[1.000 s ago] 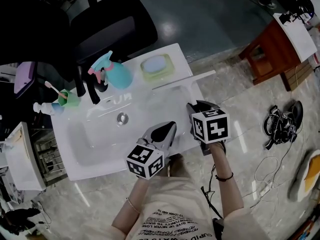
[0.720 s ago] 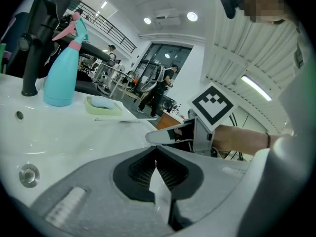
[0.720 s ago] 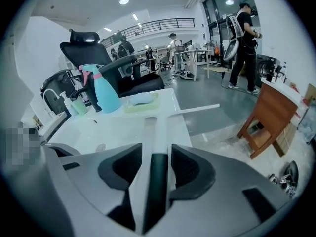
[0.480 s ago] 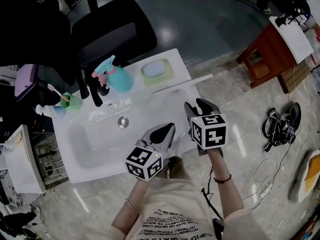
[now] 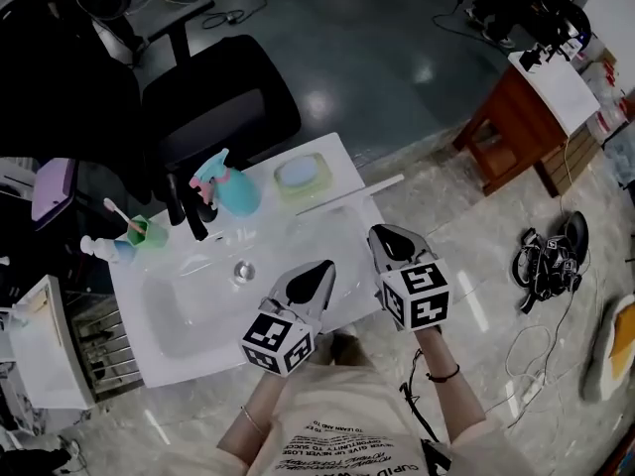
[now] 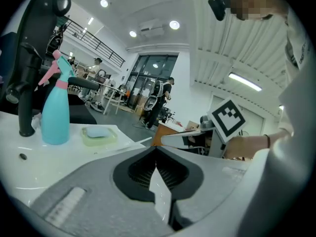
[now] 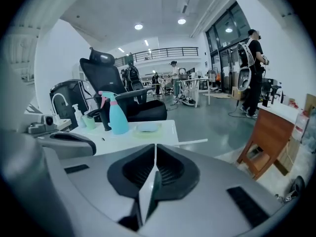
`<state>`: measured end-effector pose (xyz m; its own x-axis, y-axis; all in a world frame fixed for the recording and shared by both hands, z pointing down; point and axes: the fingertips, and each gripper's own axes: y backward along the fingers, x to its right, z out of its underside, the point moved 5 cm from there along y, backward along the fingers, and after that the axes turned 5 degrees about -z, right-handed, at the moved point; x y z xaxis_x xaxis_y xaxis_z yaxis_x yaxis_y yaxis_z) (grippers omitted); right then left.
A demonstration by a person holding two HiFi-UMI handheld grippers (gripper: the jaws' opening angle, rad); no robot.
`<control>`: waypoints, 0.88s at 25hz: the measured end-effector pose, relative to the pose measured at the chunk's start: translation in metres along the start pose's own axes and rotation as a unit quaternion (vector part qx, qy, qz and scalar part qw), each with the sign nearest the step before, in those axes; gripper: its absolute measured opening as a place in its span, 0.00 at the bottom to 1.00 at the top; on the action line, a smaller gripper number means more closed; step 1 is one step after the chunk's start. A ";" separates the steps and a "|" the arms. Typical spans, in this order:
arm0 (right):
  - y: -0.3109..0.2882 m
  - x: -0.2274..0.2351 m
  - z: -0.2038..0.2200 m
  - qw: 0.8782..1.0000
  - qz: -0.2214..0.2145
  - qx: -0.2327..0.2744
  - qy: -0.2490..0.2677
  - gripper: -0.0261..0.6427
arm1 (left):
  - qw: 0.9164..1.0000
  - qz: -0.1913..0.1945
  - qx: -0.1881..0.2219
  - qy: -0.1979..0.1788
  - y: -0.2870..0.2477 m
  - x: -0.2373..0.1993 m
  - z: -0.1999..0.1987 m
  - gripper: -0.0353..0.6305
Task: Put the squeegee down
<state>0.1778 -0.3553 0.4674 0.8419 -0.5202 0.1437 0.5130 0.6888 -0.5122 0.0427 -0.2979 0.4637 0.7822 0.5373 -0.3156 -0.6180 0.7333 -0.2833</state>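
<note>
The squeegee (image 5: 349,194) lies flat on the white sink counter (image 5: 327,149), toward its right rear, just in front of the green soap dish (image 5: 303,175); its thin white bar runs slantwise, and 1 end sticks out past the counter's right edge over the floor; neither gripper touches it.

The right gripper (image 5: 383,232) hangs near it, over the counter's right front edge; its 2 jaws are closing, tips meeting, with nothing between them; in the right gripper view the squeegee shows beyond the tips, apart from them. The left gripper (image 5: 321,267) is just beside the right one, over the front rim of the basin (image 5: 169,315); it is clenched on nothing, its jaws pressed together.

Along the counter's rear edge stand a teal spray bottle (image 5: 233,188) next to the soap dish, then a black faucet (image 5: 189,206), a green cup (image 5: 147,232) with a toothbrush, and a white pump bottle (image 5: 104,249) at the left end.

A black office chair (image 5: 218,97) stands close behind the counter; to the right the pale floor (image 5: 466,226) lies open as far as a wooden table (image 5: 506,117).
</note>
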 end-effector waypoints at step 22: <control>0.088 -0.011 -0.039 0.984 -0.022 0.177 -0.027 0.04 | 0.994 0.005 0.083 -0.075 0.030 0.012 -0.064 0.09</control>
<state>0.2075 -0.3084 0.3877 0.8198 -0.5330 0.2093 0.5679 0.8035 -0.1785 0.0285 -0.2965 0.3938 0.7866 0.5922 -0.1746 -0.6143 0.7793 -0.1239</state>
